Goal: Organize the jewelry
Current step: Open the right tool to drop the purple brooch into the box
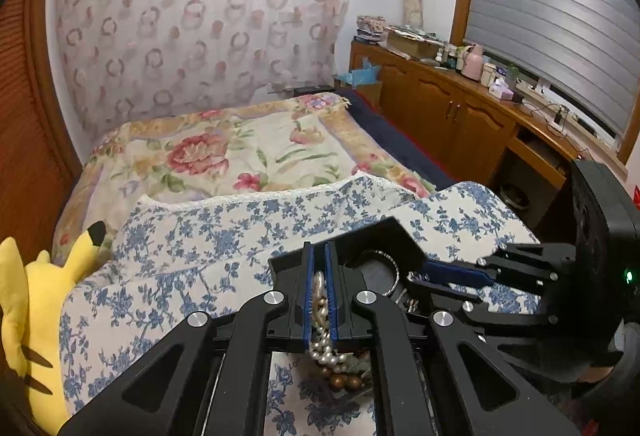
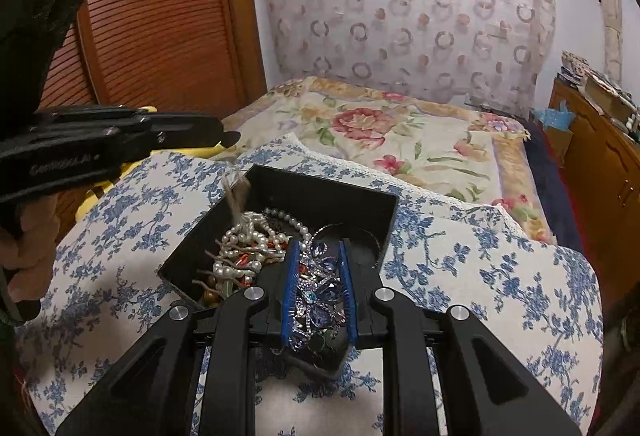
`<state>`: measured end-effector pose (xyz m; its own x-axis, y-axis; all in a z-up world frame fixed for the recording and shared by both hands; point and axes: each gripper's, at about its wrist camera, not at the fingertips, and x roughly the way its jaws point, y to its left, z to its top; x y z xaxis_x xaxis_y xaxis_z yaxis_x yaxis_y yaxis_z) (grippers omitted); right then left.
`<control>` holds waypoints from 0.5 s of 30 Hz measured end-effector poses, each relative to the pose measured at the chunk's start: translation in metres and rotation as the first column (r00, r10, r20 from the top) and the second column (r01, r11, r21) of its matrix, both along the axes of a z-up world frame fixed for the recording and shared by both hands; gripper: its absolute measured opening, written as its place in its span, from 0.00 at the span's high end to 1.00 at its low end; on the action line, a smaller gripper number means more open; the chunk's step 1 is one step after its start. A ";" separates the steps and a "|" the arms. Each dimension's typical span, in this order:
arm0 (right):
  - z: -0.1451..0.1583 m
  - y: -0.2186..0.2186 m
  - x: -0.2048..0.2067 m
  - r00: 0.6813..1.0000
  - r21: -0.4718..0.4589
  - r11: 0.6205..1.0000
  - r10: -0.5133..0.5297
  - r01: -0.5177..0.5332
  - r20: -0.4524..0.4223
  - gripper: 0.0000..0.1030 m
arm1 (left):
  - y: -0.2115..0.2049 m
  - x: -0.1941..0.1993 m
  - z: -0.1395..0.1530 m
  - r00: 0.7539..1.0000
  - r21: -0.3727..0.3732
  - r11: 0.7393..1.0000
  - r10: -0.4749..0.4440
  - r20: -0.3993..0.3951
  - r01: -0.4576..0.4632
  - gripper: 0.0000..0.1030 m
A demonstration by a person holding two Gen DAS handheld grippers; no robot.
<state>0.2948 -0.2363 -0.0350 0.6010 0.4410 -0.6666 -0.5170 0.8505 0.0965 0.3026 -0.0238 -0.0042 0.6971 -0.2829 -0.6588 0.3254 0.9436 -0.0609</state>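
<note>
A black box (image 2: 320,187) sits on a blue-flowered pillow (image 2: 480,276), full of tangled jewelry. My right gripper (image 2: 320,244) hovers over its near corner, shut on a purple rhinestone piece (image 2: 316,296) that fills the gap between the blue pads. My left gripper (image 2: 230,135) hangs above the box's left corner with its jaws slightly apart. Below its tips a blurred strand drops, clear of the pads, onto the pearl necklace (image 2: 248,236). In the left wrist view, pearls (image 1: 320,296) show through the narrow gap of my left gripper (image 1: 319,248). The box (image 1: 384,232) lies under it, with my right gripper (image 1: 424,270) reaching in from the right.
A yellow plush toy (image 1: 36,316) lies left of the pillow. Behind it stretches a bed with a rose-patterned cover (image 1: 224,155). A wooden cabinet (image 1: 460,107) with bottles and boxes runs along the right wall. A person's hand (image 2: 28,256) holds the left gripper.
</note>
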 end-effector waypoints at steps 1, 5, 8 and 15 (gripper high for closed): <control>0.000 0.001 0.002 1.000 -0.001 1.000 0.003 -0.003 -0.001 0.78 | 0.002 -0.002 -0.001 1.000 0.000 1.000 0.008 0.002 -0.008 0.79; 0.001 -0.001 0.001 1.000 0.015 1.000 -0.005 0.005 0.000 0.64 | 0.012 -0.019 -0.003 0.999 -0.006 0.999 0.043 0.024 -0.043 0.48; 0.006 -0.006 -0.006 1.000 0.035 0.999 -0.016 0.015 0.003 0.63 | 0.019 -0.039 -0.004 0.995 -0.006 0.997 0.081 0.053 -0.081 0.29; 0.022 -0.023 -0.047 0.997 0.072 0.996 -0.058 0.054 0.048 0.51 | 0.026 -0.086 0.004 0.981 0.010 0.988 0.149 0.126 -0.152 0.08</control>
